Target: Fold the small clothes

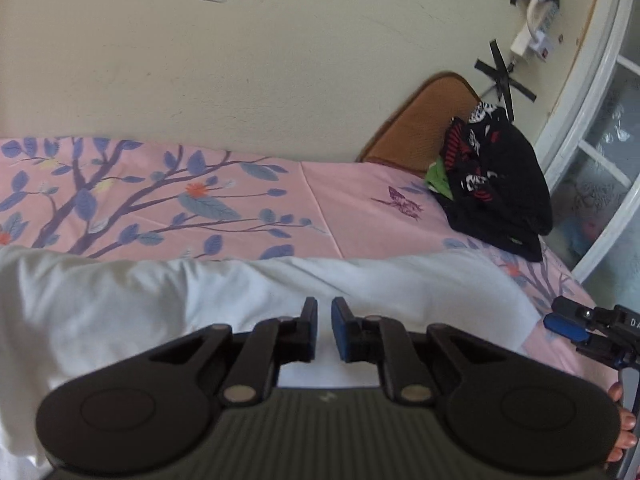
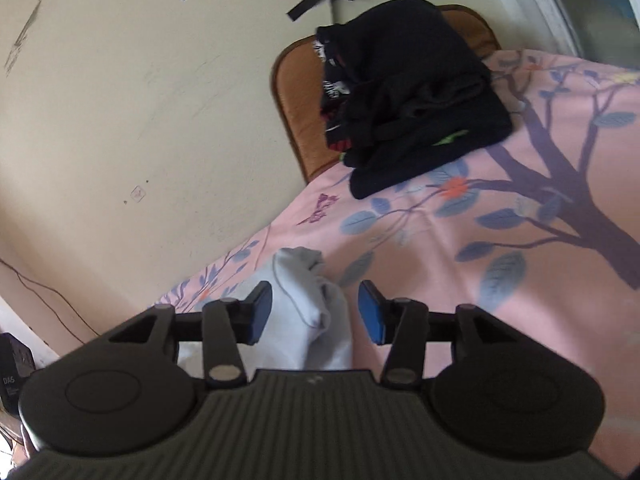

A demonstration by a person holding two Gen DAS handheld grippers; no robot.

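A white garment [image 1: 224, 300] lies spread across the pink floral bedsheet [image 1: 240, 208]. My left gripper [image 1: 325, 330] hovers over its near part, jaws nearly closed with a narrow gap and nothing visibly between them. My right gripper [image 2: 316, 312] is open, and a bunched corner of the white garment [image 2: 308, 304] sits between its blue pads without being pinched. The right gripper also shows at the right edge of the left wrist view [image 1: 576, 328].
A pile of black, red and green clothes [image 1: 492, 184] lies at the bed's far corner against a brown woven headboard [image 1: 420, 120]; it also shows in the right wrist view [image 2: 408, 92]. A cream wall runs behind the bed. A window frame [image 1: 592, 160] stands at the right.
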